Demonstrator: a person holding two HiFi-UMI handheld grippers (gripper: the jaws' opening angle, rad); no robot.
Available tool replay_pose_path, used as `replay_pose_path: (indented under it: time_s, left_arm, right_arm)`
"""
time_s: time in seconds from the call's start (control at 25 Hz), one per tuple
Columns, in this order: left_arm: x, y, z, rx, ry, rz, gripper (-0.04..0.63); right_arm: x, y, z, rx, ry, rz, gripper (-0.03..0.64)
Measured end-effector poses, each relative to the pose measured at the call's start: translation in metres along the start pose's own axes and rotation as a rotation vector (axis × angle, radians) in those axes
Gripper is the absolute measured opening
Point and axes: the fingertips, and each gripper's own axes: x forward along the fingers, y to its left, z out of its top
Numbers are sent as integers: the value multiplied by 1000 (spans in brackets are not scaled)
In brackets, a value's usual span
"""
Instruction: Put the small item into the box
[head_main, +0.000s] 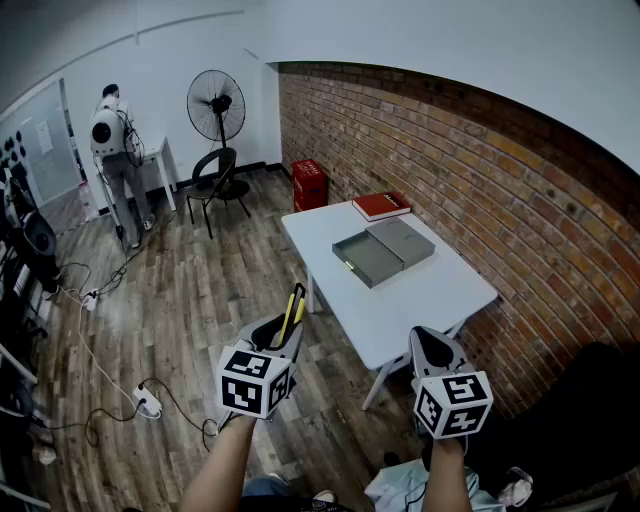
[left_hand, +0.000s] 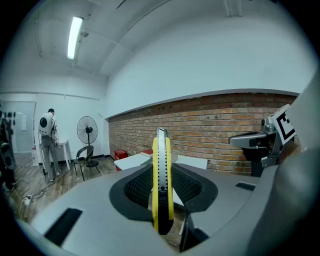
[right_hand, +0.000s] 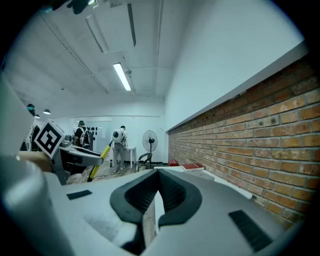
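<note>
White table (head_main: 420, 300) holds the open grey box (head_main: 368, 260), well beyond the left gripper (head_main: 283, 335), its fingers (left_hand: 137, 187) clamping a yellow utility knife (head_main: 296, 305); right gripper (head_main: 432, 348) closed, empty.

Bare near half of the white table (head_main: 400, 310) before the open box (head_main: 382, 252); red book (head_main: 380, 205) beyond.
</note>
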Motion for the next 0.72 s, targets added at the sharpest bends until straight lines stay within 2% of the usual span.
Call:
replay_pose_path:
  time_s: [0.36, 0.72]
  left_arm:
    - [4, 7, -4, 6, 3, -10, 129]
    - [38, 48, -3, 13, 5, -61, 130]
  right_arm:
    - [7, 6, 2, 28, -13, 11, 20]
    - [55, 18, -1, 34, 16, -25, 20]
